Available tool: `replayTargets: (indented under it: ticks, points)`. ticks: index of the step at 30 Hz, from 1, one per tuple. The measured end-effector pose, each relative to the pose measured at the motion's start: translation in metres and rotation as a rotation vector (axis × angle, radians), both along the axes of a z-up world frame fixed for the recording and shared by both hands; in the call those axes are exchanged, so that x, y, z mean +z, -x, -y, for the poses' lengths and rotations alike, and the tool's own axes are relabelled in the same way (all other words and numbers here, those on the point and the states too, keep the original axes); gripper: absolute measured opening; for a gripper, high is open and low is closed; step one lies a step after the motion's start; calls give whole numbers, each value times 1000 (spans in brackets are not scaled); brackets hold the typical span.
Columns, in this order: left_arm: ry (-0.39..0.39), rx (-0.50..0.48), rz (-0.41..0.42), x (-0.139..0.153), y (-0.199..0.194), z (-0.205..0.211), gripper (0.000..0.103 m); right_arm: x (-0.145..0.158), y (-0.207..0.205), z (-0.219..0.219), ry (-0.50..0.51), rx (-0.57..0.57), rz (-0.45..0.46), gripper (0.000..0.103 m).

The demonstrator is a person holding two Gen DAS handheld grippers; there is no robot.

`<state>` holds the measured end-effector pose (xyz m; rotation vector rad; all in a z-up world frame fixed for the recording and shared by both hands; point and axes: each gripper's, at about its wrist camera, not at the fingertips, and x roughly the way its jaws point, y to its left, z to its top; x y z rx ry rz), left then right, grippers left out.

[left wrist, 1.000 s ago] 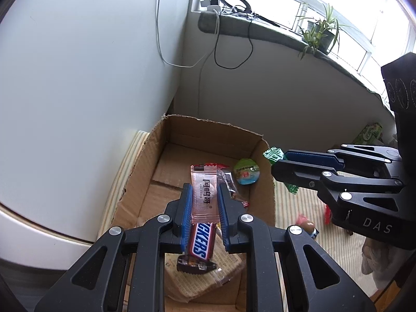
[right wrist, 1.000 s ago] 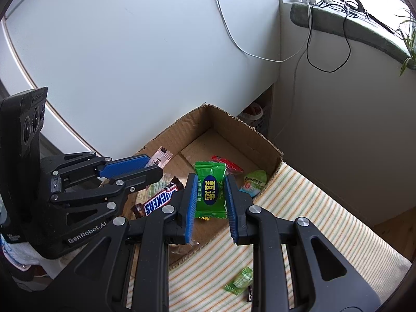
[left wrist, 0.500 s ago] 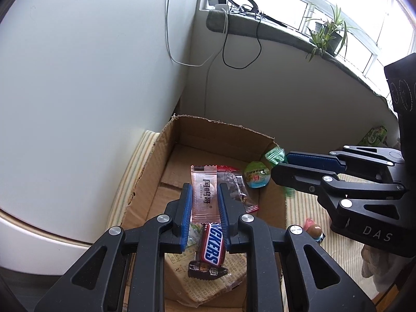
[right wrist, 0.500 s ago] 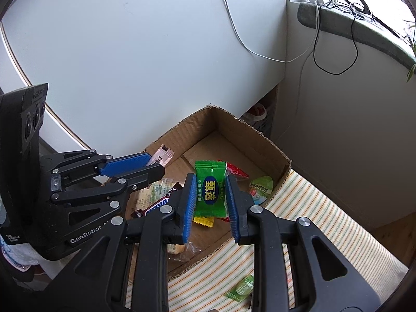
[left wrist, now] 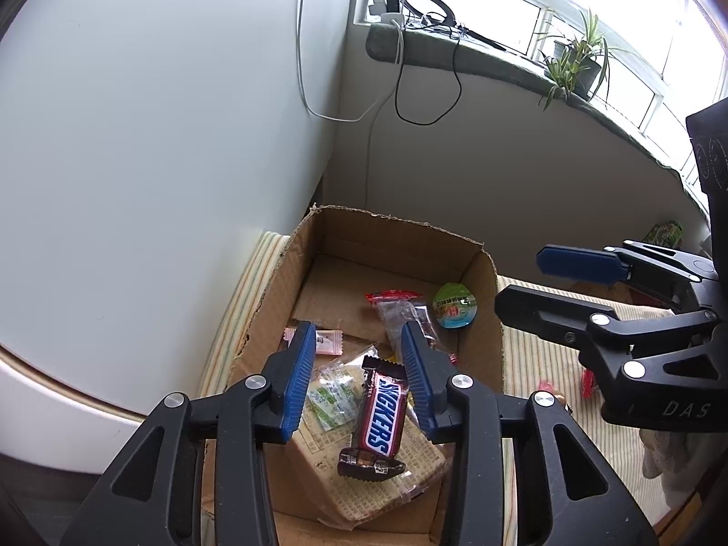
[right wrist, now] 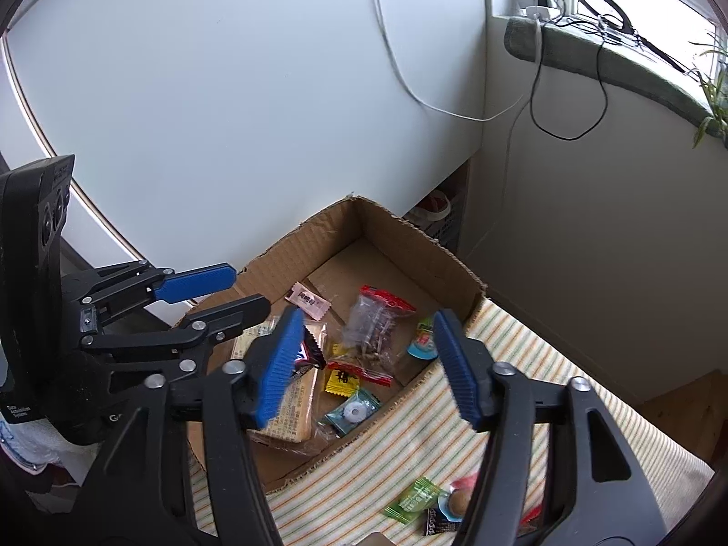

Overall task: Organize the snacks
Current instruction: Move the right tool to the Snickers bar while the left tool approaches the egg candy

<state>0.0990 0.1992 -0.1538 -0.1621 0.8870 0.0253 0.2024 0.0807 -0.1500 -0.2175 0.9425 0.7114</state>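
Observation:
My left gripper (left wrist: 357, 361) hangs over the cardboard box (left wrist: 268, 291), its jaws opening with nothing pressed between them. Below it in the box, a Snickers bar (left wrist: 380, 418) rests on a cracker packet (left wrist: 386, 487), and a pink candy (left wrist: 325, 341) lies flat on the bottom. My right gripper (right wrist: 367, 318) is over the box's near right side, its jaws also opening and empty. Under it lie a clear bag with a red top (right wrist: 377, 318), a yellow candy (right wrist: 341, 380) and a teal candy (right wrist: 352, 412). I cannot pick out the green candy in the box.
The box stands on a striped cloth (right wrist: 514, 355) against a white wall. A few loose snacks (right wrist: 412, 505) lie on the cloth near the right gripper's base. A jelly cup (left wrist: 455, 305) leans in the box's right corner. Cables hang from the window sill (left wrist: 455, 50).
Both grippers opened. The pink candy dropped from the left gripper into the box, and the green candy left the right gripper's jaws. Neither hand shifted noticeably.

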Motion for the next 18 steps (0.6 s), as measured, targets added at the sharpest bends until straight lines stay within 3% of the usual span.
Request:
replayTargets:
  ticks: [4, 12, 18]
  points:
    - [-3, -3, 12, 4, 4, 4, 45, 7, 3, 12, -14, -20, 9, 68]
    - [9, -18, 38, 17, 13, 14, 45, 21, 17, 41, -19, -49, 41, 68]
    - [13, -50, 57, 25, 26, 30, 45, 31, 34, 93, -48, -133, 54, 68]
